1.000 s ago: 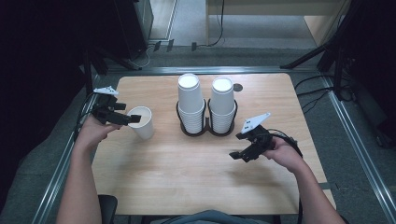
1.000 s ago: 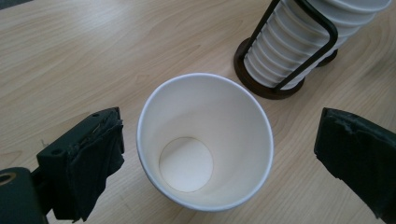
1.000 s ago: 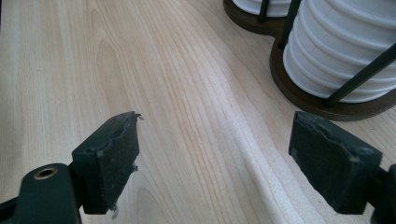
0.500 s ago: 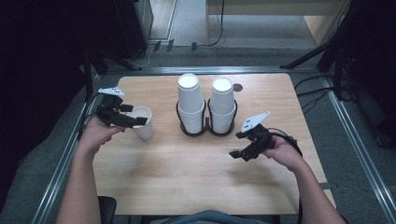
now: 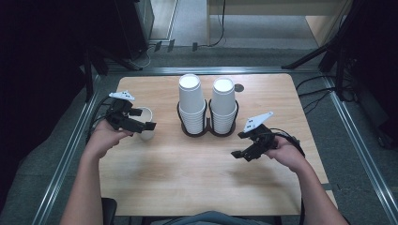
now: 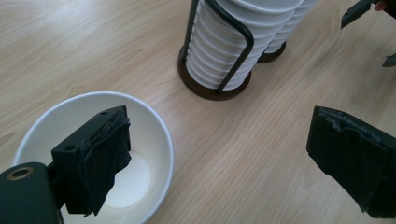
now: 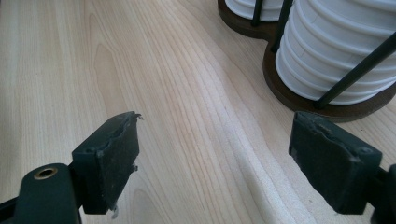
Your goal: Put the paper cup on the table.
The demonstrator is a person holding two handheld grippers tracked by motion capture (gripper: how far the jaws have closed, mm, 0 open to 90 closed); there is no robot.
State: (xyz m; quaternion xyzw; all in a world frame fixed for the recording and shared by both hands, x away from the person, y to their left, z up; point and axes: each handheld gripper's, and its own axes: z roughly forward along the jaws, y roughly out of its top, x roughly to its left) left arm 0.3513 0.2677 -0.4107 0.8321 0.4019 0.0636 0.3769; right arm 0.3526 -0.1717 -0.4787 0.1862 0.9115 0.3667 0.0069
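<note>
A single white paper cup (image 5: 147, 125) stands upright on the left part of the wooden table (image 5: 187, 183). My left gripper (image 5: 142, 119) is open over it. In the left gripper view, one jaw hangs over the cup's mouth (image 6: 135, 179) and the other stands far off to the side above bare wood; neither pad presses on the wall. Two tall stacks of white cups (image 5: 190, 101) (image 5: 224, 98) sit in a black wire holder (image 5: 208, 132) at the table's middle. My right gripper (image 5: 239, 144) is open and holds nothing, low over the table right of the holder (image 7: 289, 88).
The holder's dark round base (image 6: 205, 91) and wire uprights lie between the two grippers. A small dark hole (image 5: 239, 87) marks the table's far side. Metal rails run along the table's left and right edges, with cables trailing off the right side.
My left gripper has moved right, from beside the single cup to over its rim. The cup, the stacks and the right gripper have stayed where they were.
</note>
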